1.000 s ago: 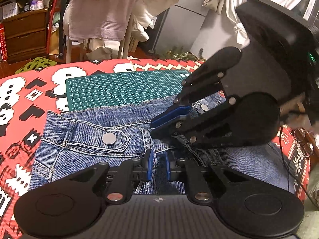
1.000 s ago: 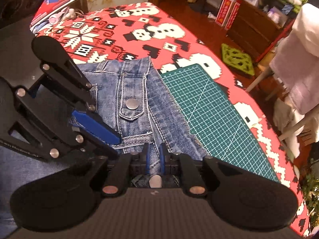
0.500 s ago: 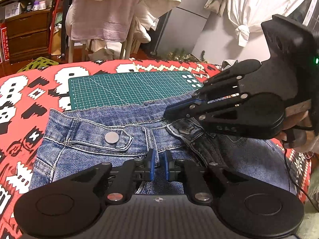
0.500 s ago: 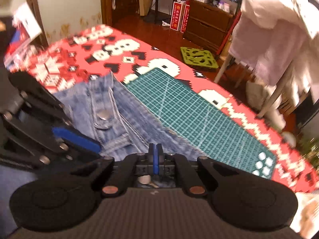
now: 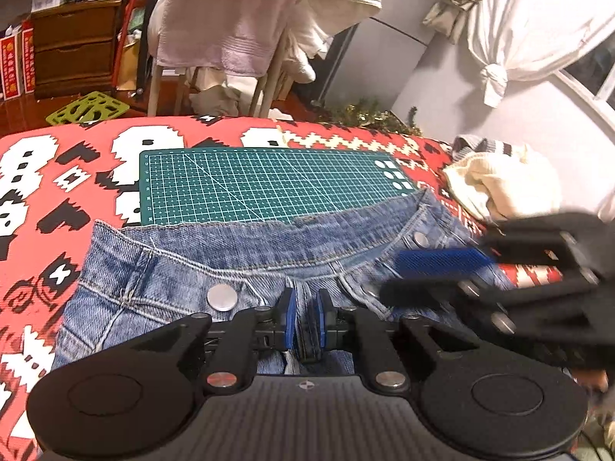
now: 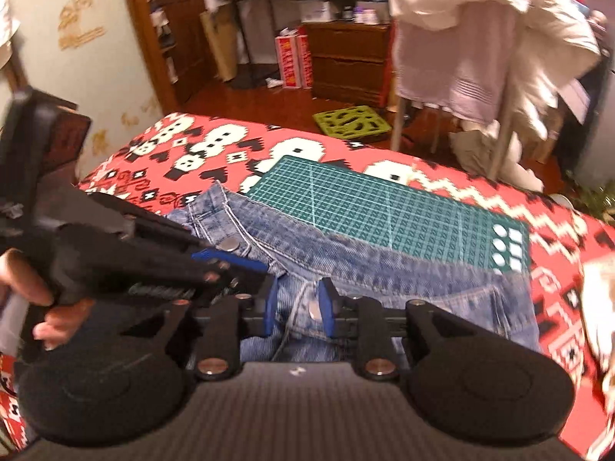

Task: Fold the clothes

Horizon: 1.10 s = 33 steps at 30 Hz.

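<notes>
At the left, the left gripper [image 5: 305, 326] has barely shifted over the last second. Its fingers are nearly together and pinch a raised ridge of denim at the fly, just right of the snap [image 5: 221, 297].

The jeans [image 5: 230, 253] lie on the red cloth [image 5: 57, 192] on the near side of the mat [image 5: 250, 180]. Their waistband laps over the mat's near edge. The band has been drawn out since a second ago and now reaches almost to the mat's right corner.

To the right, the right gripper [image 6: 298, 299] has changed most. Half a second ago its fingers were pressed together. Now they are spread, with the fly seam and a metal button between them but not clamped. In the left view it has also slid from mid-band towards the mat's right end.

I judge this to be a release and re-grip while the waist is being squared up, with the left pinch acting as the anchor.

The waistband runs parallel to the mat's long edge. The waist faces the mat and the legs run away from it towards the person. That makes the long axis square to the mat's near edge, though the legs are hidden under the grippers.
</notes>
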### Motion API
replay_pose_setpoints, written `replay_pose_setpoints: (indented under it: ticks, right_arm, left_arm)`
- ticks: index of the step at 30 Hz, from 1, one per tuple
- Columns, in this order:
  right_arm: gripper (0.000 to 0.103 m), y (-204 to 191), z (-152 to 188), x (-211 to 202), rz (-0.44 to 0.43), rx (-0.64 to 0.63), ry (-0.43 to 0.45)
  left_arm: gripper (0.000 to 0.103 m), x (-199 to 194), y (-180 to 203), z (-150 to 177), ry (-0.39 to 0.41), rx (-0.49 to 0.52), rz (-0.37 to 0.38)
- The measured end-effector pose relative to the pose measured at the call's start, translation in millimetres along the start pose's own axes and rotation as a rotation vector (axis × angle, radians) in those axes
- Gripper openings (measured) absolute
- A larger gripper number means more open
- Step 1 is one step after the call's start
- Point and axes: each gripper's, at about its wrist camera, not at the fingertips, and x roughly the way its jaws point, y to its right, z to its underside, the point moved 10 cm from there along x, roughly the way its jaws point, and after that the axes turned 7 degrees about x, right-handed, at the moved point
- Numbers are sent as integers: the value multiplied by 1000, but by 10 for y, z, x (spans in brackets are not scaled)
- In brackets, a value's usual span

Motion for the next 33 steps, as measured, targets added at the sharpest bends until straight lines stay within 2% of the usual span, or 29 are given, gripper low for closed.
replay_pose_setpoints:
  ticks: [4,9,12,14,19,23,24,25,27,28,33]
  right_arm:
    - [35,95,110,-178,36,91,37]
    - [35,243,352,-337,98,170,35]
    - [35,307,505,-421,128,200,21]
    - [39,343,583,-476,147,231,21]
    - [55,375,692,-595,185,267,29]
    - [55,335,722,-695,180,272,63]
    - [50,314,724,-713,176,266,74]
    - [37,289,728,-721,170,259,79]
    - [22,233,742,-678,159,251,68]
    - [18,214,762,-659,153,252,60]
    - [12,66,763,-518,117,237,55]
  left_arm:
    - [10,-84,25,-55,25,-60,23]
    - [9,-233,116,-107,60,-131,66]
    - [9,-321,282,-67,60,-139,94]
    - [9,-350,392,-20,51,-139,110]
    - [10,-410,566,157,25,-111,60]
    - [10,-464,639,294,21,-114,37]
    - [10,-464,665,319,19,-111,36]
    - [10,-461,695,340,20,-102,31]
    - [9,-431,738,377,17,-84,17]
    - [9,-409,747,391,14,-80,10]
    - [6,-288,705,481,-20,-60,-50]
